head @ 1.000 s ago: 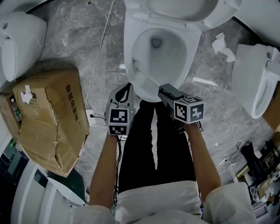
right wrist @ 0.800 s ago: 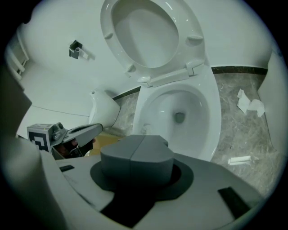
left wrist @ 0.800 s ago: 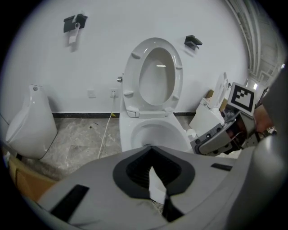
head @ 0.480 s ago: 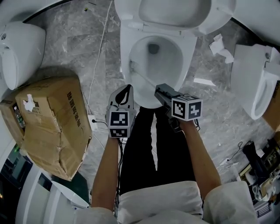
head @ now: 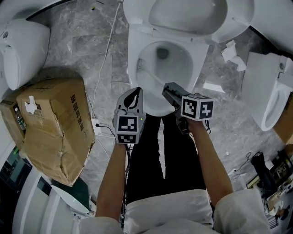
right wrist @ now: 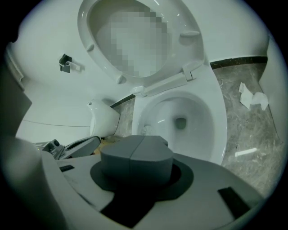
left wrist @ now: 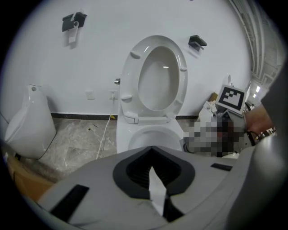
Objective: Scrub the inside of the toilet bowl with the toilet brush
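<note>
Toilet brush [head: 151, 76]: thin handle runs from the right gripper [head: 167, 89] up-left into the toilet bowl [head: 199, 55], head at the bowl's left inner wall. The right gripper is clamped on the handle end and angled down over the front rim. Left gripper [head: 133, 95] sits just beside it at the bowl's front-left, jaws together, holding nothing. Seat [head: 187, 13] is up, cardboard box [head: 55, 123] on the floor to the left, crumpled paper [head: 231, 51] on the floor right of the toilet.

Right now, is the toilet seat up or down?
Up. In the left gripper view the toilet seat stands raised behind the bowl, and the bowl rim below it is bare.
</note>
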The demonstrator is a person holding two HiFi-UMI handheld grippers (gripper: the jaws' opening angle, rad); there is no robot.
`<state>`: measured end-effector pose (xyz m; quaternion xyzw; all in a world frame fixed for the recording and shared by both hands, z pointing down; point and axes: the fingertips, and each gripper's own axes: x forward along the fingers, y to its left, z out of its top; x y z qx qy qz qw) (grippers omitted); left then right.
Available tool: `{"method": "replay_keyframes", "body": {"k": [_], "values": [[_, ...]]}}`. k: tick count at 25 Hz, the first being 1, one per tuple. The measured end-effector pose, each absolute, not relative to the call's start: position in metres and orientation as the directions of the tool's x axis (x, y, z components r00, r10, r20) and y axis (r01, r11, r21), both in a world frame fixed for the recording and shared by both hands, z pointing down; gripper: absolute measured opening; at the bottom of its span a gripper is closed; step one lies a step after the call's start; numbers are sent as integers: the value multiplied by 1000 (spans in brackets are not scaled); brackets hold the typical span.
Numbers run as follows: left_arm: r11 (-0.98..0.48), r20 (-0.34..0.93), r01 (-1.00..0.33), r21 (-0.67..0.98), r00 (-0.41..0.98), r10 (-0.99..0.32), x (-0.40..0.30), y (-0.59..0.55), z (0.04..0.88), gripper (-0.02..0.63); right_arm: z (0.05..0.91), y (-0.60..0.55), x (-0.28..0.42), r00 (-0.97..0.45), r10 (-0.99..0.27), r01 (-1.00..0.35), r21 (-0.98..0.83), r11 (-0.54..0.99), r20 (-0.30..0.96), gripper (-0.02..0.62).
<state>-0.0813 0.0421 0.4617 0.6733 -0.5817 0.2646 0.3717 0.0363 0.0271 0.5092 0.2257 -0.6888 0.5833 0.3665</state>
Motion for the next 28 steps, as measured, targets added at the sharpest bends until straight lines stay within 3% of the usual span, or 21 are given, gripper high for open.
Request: {"method": "replay_keyframes", "body": {"k": [12, 28], "values": [[-41, 782, -976, 212, 194, -592, -59, 21, 467, 29, 514, -1, 36, -666, 105, -730, -674, 113, 739, 184], [-55, 793, -976, 209, 202, -575, -62, 22, 471, 29, 511, -49, 38, -682, 67, -715, -683, 147, 728, 183]]}}
